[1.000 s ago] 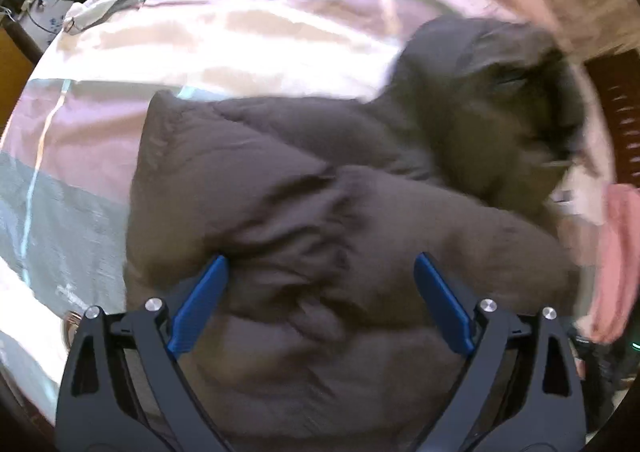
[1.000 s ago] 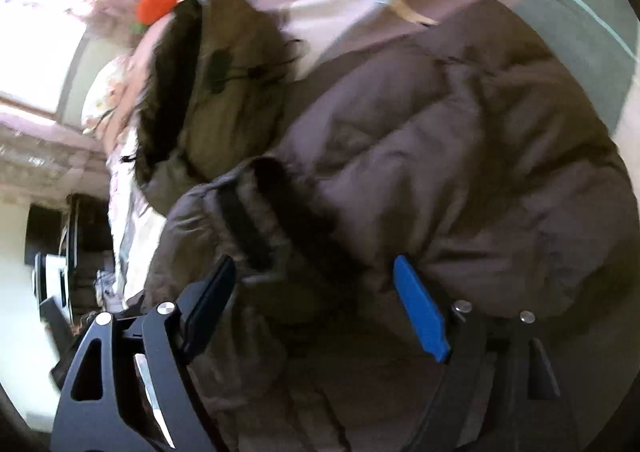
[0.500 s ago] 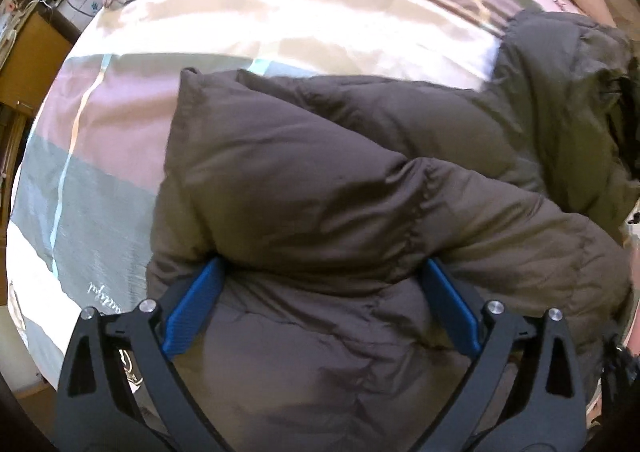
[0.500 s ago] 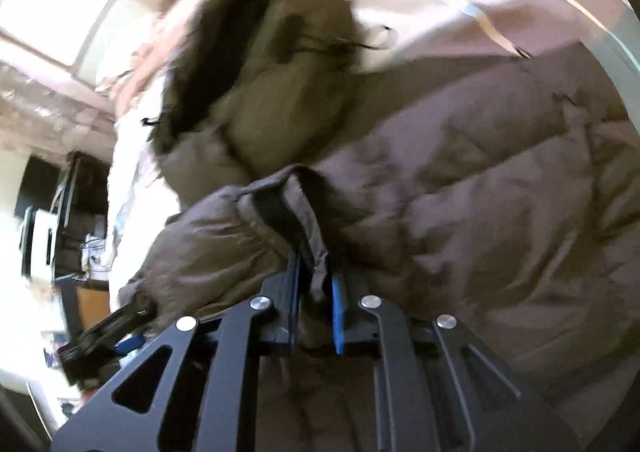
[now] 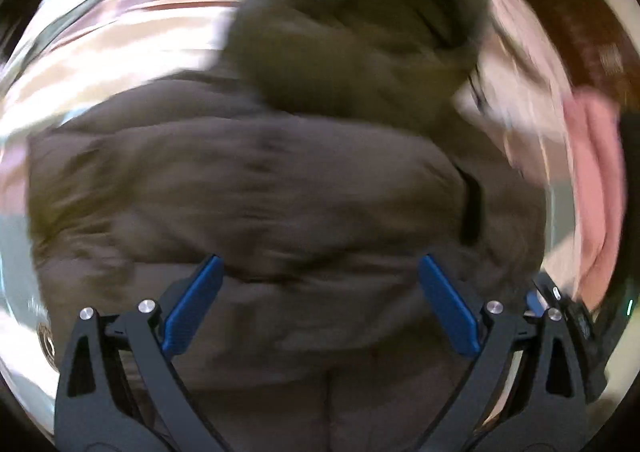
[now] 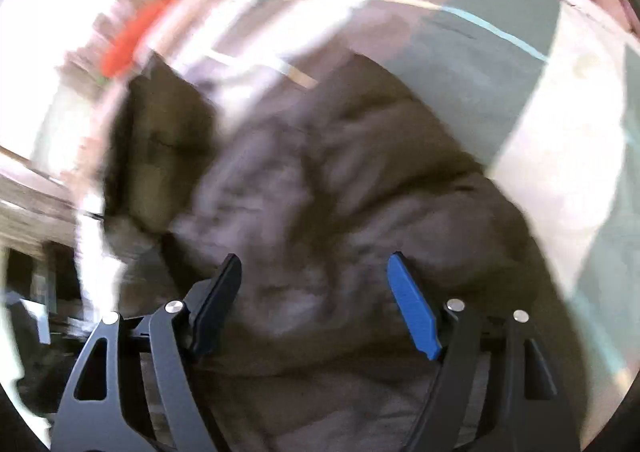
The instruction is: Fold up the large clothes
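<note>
Striped bedsheet [image 5: 120, 11] under a brown puffer jacket [image 5: 280, 179], mid-fold, between grips.
Left gripper [image 5: 320, 302], lower centre of its view, hangs with fingers spread and empty above the jacket; the right gripper [image 6: 316, 306] has just been opening, nothing between its fingers. Next, probably, each needs a fresh hold on an edge.

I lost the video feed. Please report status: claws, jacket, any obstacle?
Left claw open, empty. Right claw just opened, nothing pinched. Brown jacket lies on the striped bedsheet. Nothing in the way.
</note>
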